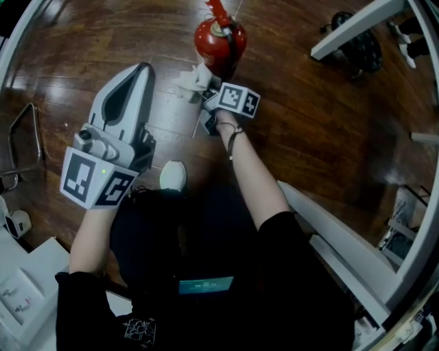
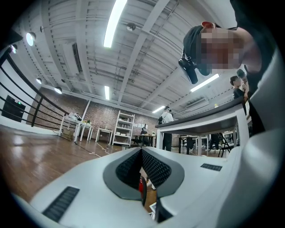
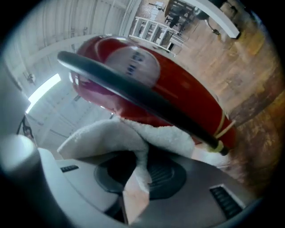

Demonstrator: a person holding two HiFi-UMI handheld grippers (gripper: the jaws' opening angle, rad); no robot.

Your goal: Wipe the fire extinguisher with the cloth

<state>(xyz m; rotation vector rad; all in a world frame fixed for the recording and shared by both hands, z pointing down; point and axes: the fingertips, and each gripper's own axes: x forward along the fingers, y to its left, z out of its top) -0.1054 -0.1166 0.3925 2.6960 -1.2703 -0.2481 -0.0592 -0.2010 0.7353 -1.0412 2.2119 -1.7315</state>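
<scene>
— Where's the fire extinguisher?

— On the wood floor, straight out in front of the person. It has a red body, with a black hose running across it.

— And the cloth?

— It's white and bunched up, lying against the red body on the side that faces the left gripper. The right gripper has it. Its 2 jaws are clamped on a fold of the cloth, and the rest spills out past the jaw tips and presses on the cylinder just below the hose.

— So the cloth is actually touching the extinguisher?

— Yes, the towel is right against the red shell. The gripper sits behind the cloth, with its marker cube on the end nearer the person's wrist.

— What's the other one doing?

— The left gripper is held nearer the person and off to their left, well apart from both the extinguisher and the cloth. Its 2 jaws are closed, the ribbed pads meet at their tips, and nothing is held between them. Its nose points roughly toward the extinguisher. A sliver of red shows through the narrow slot below where the pads meet.

— Is anything else close by?

— There's a white table leg off to the right, well clear of the extinguisher.
</scene>
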